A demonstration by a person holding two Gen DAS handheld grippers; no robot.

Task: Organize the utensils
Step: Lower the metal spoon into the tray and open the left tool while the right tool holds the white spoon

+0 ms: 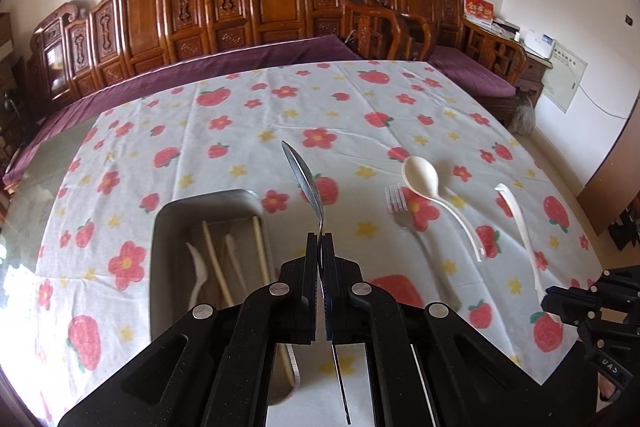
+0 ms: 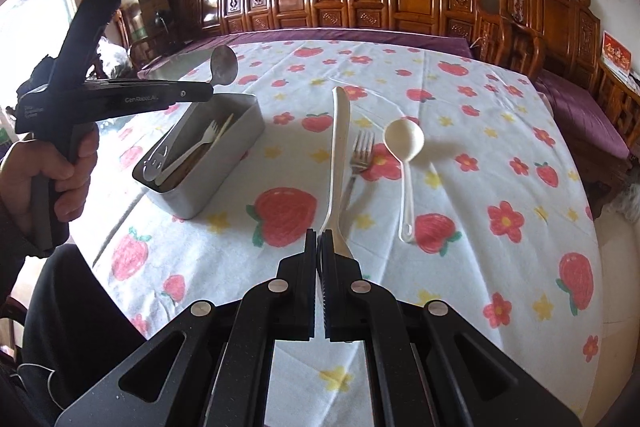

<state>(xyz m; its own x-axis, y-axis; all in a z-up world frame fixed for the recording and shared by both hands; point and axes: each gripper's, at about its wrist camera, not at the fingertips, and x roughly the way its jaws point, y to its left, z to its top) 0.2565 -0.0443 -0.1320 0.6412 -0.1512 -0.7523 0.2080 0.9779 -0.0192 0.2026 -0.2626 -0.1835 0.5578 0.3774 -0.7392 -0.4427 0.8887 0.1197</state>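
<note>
The left gripper (image 1: 320, 241) is clamped on the neck of a metal spoon (image 1: 303, 175), bowl up, above the gray box (image 2: 244, 119) near the tabletop's left edge. Steel is stiff, smooth and could pivot, so a grip nearer the handle's middle seems safer. The right gripper (image 2: 320, 241) looks closed and empty, over the white knife (image 2: 338, 151).
</note>
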